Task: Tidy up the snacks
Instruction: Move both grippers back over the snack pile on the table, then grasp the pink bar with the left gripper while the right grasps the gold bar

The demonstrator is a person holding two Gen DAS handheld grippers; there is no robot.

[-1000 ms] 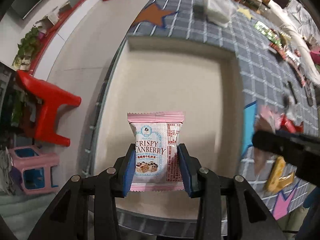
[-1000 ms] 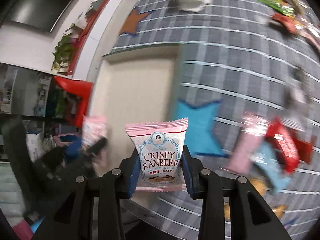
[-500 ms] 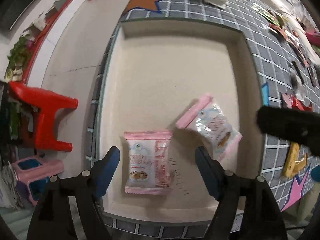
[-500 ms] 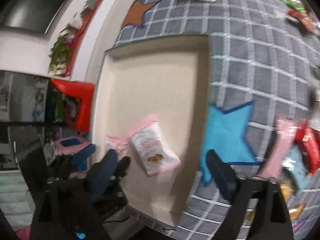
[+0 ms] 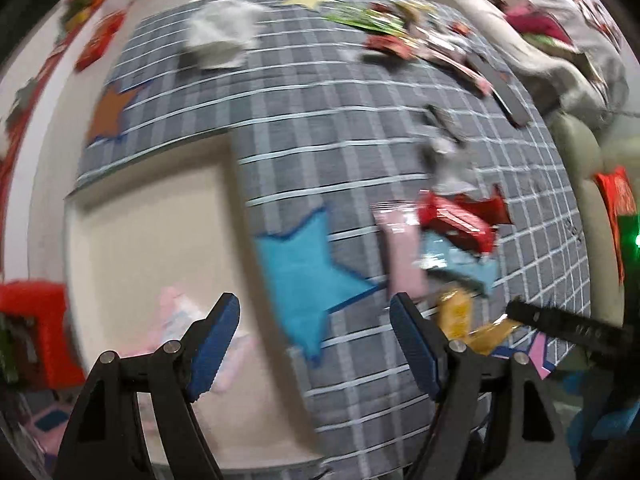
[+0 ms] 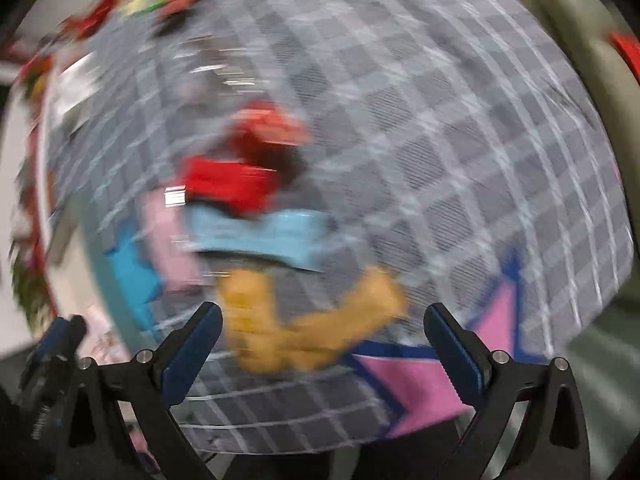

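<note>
My left gripper [image 5: 316, 340] is open and empty above the blue star patch [image 5: 304, 268], just right of the beige tray [image 5: 132, 240]. Pink cranberry snack packs [image 5: 180, 320] lie blurred in the tray's near part. My right gripper [image 6: 322, 344] is open and empty over a heap of loose snacks: yellow packs [image 6: 304, 320], a light blue pack [image 6: 260, 236], red packs [image 6: 232, 184] and a pink pack [image 6: 168, 240]. The same heap shows in the left wrist view, with the red pack [image 5: 456, 220] and the pink pack [image 5: 400, 256]. The right wrist view is heavily blurred.
The grey checked cloth [image 5: 340, 120] covers the table. More snacks [image 5: 384, 24] and a white bag [image 5: 220, 36] lie at the far edge. A red stool [image 5: 36, 320] stands left of the table. A pink star patch [image 6: 424, 384] is near the right gripper.
Both grippers let go of their pink cranberry packs into the tray, opened, and swung right, away from the tray toward the snack heap.
</note>
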